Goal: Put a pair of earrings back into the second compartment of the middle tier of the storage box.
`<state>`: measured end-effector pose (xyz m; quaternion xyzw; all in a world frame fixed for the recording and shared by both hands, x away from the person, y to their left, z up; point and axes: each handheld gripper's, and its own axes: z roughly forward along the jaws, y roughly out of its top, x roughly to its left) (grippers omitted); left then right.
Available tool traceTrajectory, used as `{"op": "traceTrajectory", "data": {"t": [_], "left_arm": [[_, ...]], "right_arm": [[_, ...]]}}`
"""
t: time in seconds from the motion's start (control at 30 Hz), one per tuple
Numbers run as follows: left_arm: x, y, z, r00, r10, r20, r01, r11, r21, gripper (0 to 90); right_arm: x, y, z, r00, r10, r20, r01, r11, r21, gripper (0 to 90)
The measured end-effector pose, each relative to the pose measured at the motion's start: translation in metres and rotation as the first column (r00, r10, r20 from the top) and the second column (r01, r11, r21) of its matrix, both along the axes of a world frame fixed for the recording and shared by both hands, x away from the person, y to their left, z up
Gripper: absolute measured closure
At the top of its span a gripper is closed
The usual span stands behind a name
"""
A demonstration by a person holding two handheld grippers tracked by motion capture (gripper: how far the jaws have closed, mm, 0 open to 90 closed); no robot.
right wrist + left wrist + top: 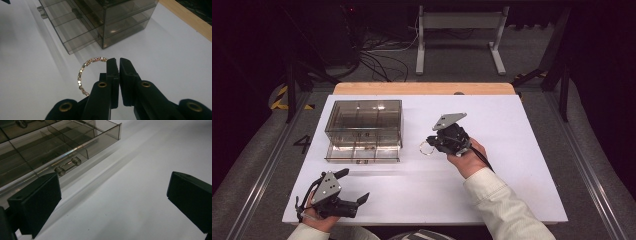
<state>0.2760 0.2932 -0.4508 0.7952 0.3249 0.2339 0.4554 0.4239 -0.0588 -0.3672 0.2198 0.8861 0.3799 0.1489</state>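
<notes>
Right gripper view: right hand-held gripper (118, 65) clamps gold beaded bracelet (82, 74), round loop, near smoky transparent acrylic drawer box (120, 22). Left hand-held gripper (354, 186) jaws apart over smooth white table (512, 130).

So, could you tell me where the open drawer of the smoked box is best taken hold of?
Grip the small clear bar handle on the drawer front, coming from the person's side. It stands proud of the front on two posts, leaving a gap for a jaw, and the left gripper, jaws open, faces it.
</notes>
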Motion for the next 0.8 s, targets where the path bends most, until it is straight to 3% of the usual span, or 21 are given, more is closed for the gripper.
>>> {"op": "traceTrajectory", "data": {"t": [0.37,0.8], "left_arm": [[-0.004,0.003,0.0,0.9999,0.013,-0.002,-0.013,0.9999,-0.005,0.2],[-0.002,0.002,0.0,1.0,-0.004,-0.004,0.004,0.9999,-0.011,0.2]], "right_arm": [[0.002,0.031,-0.001,0.9996,0.027,-0.003,-0.027,0.999,0.029,87.0],[0.004,0.066,-0.003,0.999,0.044,-0.001,-0.044,0.997,0.056,87.1]]}}
